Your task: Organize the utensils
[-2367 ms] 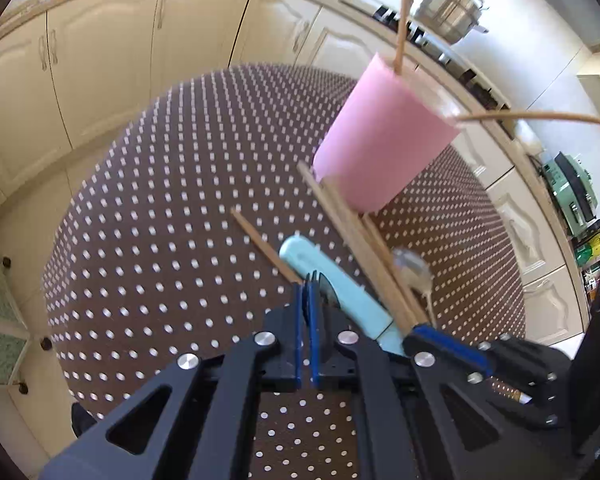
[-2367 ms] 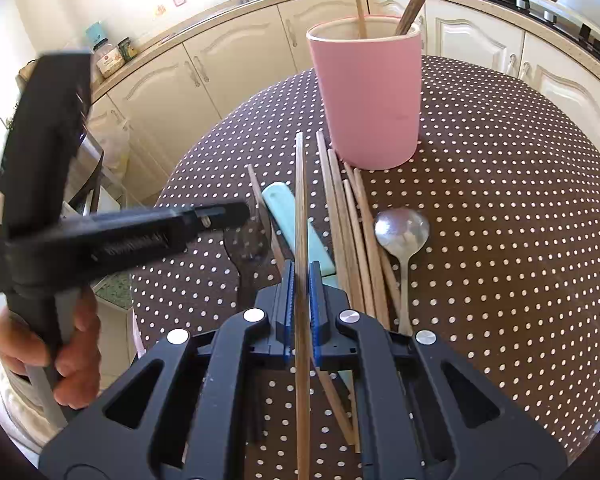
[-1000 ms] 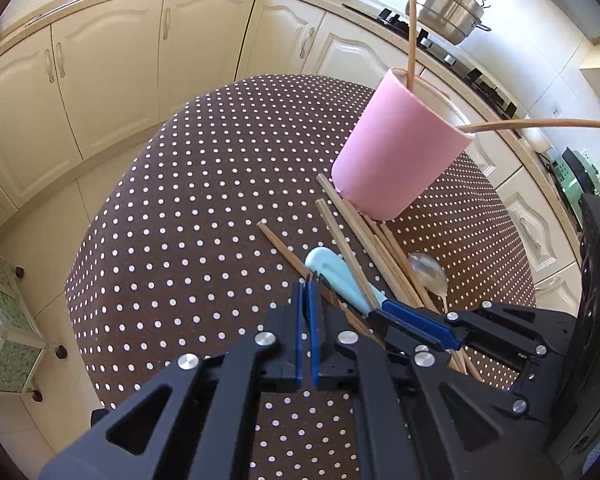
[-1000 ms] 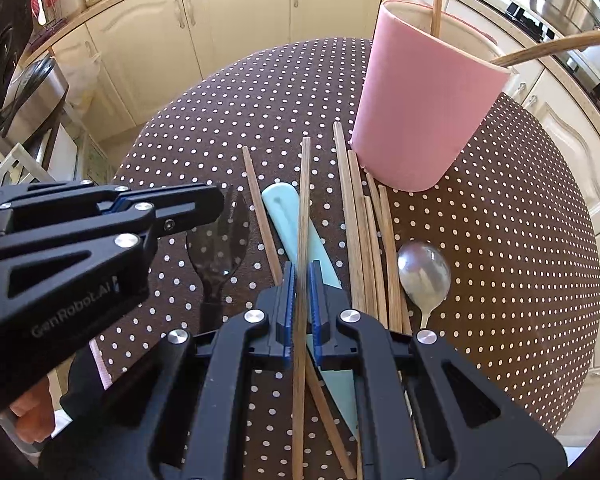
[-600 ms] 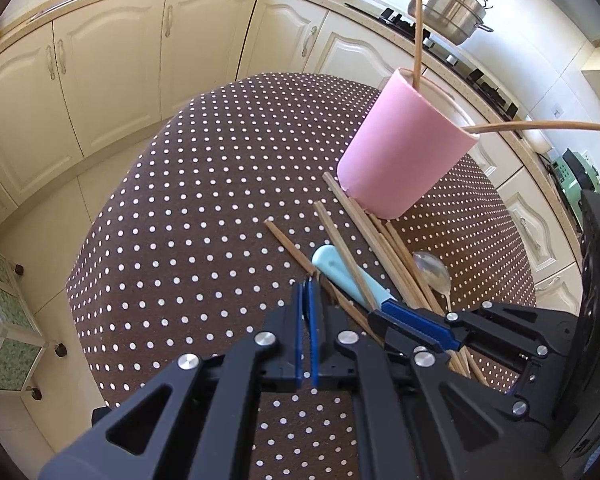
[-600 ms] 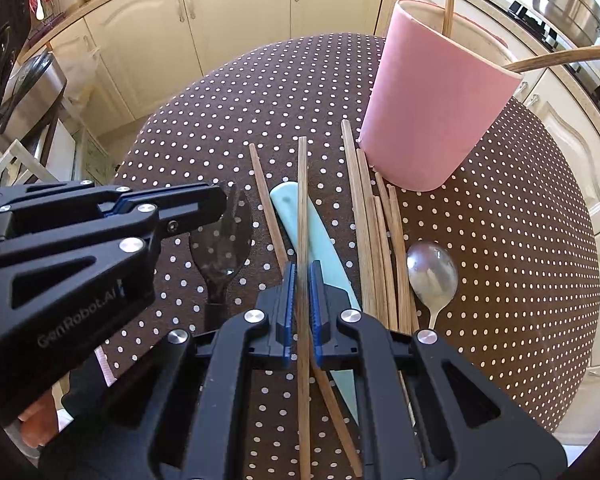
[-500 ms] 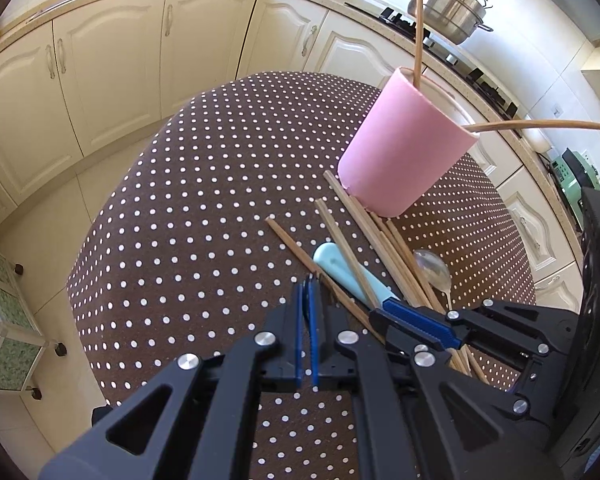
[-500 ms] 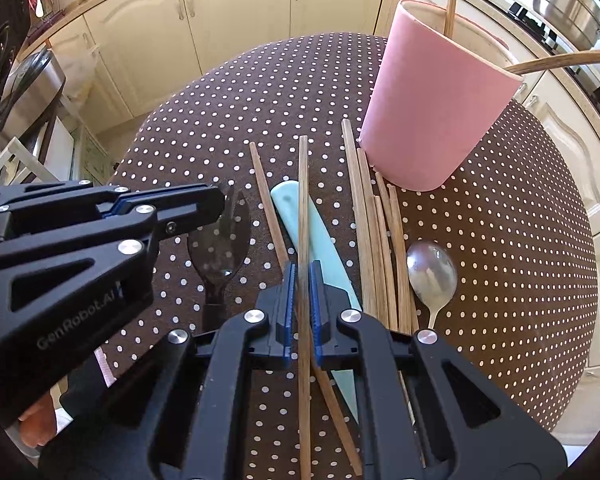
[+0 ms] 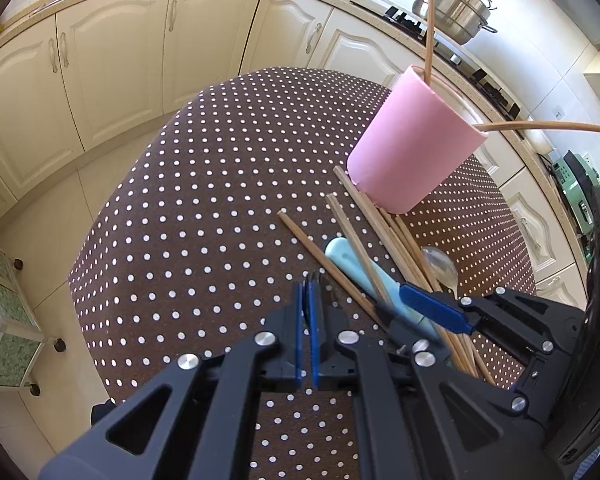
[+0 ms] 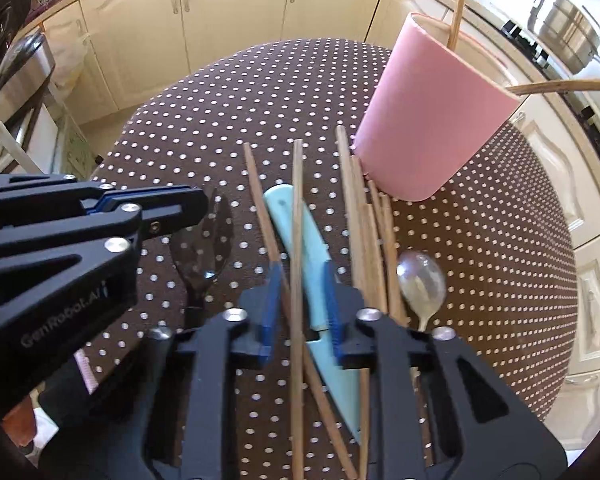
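Chopstick (image 10: 296,208): runs up the middle of the right wrist view between the right gripper's two pads; its lower stretch is blurred, and neither pad presses on it.
Right gripper (image 10: 300,276): jaws wide apart, holding nothing, pointing steeply down at the utensils on the table (image 10: 260,92).
Left gripper (image 9: 306,286): jaws shut to a narrow slit with nothing seen between them; in the right wrist view it comes in from the left edge.
Fork (image 10: 202,252): black, lying left of centre, just under the left gripper's tip; whether the two touch I cannot tell.
Knife (image 10: 312,232): light blue, lying under the middle chopstick, its rounded end toward the top of the frame.
Second chopstick (image 10: 260,204): lies just left of the knife, slanting across it lower down.
Bundle (image 10: 364,232): several chopsticks side by side right of the knife, their top ends touching the foot of the cup.
Spoon (image 10: 420,276): metal, bowl upward, just right of the bundle.
Cup (image 10: 428,120): pink, standing at upper right on the dotted brown cloth.
Sticks in cup: one rises at the top edge (image 10: 456,0), another leans out to the right edge (image 10: 560,87).
Background: cream cupboards (image 9: 112,60) across the top, and a steel pot (image 9: 456,8) at upper right of the left wrist view.
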The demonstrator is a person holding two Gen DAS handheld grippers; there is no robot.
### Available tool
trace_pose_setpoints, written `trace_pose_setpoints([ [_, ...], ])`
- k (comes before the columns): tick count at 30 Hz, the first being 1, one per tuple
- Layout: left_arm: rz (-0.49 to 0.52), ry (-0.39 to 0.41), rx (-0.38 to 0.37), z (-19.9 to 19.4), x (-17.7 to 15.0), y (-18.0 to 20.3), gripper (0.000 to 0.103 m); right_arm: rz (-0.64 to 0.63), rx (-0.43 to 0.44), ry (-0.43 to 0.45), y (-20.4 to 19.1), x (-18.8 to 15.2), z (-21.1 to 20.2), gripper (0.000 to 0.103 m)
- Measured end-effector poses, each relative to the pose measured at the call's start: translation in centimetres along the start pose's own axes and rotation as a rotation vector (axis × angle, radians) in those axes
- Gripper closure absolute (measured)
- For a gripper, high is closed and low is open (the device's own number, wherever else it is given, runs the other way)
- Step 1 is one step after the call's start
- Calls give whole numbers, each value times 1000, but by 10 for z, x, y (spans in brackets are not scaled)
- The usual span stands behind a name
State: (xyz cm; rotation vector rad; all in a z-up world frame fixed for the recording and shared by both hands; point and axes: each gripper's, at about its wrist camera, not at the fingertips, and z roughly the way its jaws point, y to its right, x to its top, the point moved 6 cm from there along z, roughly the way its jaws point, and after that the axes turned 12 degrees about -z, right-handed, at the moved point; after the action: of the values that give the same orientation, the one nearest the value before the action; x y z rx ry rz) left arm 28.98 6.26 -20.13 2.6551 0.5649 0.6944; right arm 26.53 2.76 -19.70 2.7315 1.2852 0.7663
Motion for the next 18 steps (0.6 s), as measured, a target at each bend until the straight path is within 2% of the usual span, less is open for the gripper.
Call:
trace_pose_setpoints([
  [4, 11, 12, -8, -3, 3, 4, 100, 17, 17, 11, 8, -4, -1, 97],
  [8, 31, 47, -41, -13, 6, 15, 100, 47, 37, 76, 16, -9, -12, 97],
  [12, 58, 109, -86, -31, 12, 30, 100, 95, 69, 223, 26, -6, -43, 97],
  [18, 113, 223, -175, -67, 26, 59, 100, 166, 45, 444, 54, 1, -95, 97],
])
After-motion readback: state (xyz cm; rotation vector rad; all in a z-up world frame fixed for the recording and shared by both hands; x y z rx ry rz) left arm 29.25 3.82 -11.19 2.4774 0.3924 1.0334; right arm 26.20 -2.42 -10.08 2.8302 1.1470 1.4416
